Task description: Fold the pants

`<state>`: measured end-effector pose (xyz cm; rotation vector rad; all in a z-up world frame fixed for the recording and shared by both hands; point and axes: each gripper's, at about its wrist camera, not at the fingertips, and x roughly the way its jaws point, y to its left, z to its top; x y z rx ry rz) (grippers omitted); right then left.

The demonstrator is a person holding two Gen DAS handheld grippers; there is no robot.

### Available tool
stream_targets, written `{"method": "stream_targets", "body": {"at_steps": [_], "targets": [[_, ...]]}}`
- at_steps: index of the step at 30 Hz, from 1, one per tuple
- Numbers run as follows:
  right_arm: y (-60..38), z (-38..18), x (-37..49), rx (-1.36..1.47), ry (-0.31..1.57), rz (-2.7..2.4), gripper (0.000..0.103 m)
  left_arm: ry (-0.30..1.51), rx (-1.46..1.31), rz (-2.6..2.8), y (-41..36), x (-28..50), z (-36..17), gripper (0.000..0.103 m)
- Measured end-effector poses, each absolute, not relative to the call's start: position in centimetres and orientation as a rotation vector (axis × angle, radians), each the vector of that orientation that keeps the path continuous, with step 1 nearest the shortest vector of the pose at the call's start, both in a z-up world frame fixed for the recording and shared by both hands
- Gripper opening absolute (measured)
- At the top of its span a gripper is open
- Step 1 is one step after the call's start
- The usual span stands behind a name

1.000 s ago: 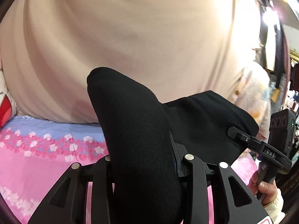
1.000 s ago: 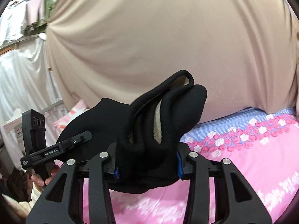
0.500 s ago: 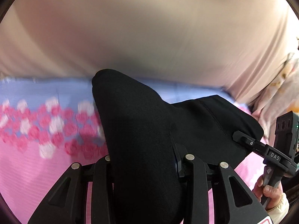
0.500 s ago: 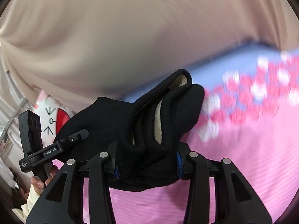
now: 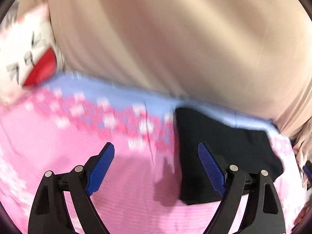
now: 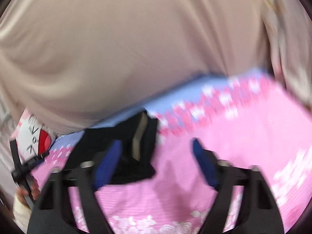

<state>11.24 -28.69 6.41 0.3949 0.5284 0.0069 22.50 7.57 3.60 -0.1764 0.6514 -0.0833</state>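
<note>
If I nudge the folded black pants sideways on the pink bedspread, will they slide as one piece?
Probably not: the black pants look soft and floppy, so layers may shift. The pink bedspread is cloth too, likely dragging rather than letting them glide.

The left gripper stands wide, its jaws having just been opening — nothing lies between the blue pads. The right gripper has likewise just been opening, with nothing pinched. A hand grips the left gripper's handle at the right view's lower left.
</note>
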Motion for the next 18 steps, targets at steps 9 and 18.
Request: {"method": "stream_targets", "body": {"at_steps": [9, 18], "targets": [[-18.0, 3.8, 26.7, 0.307, 0.714, 0.259, 0.056, 0.738, -0.006, -0.095, -5.4, 29.9, 3.3, 0.092], [-25.8, -4.3, 29.8, 0.416, 0.775, 0.146, 0.016, 0.863, -0.038, -0.053, -4.1, 34.4, -5.8, 0.098]]}}
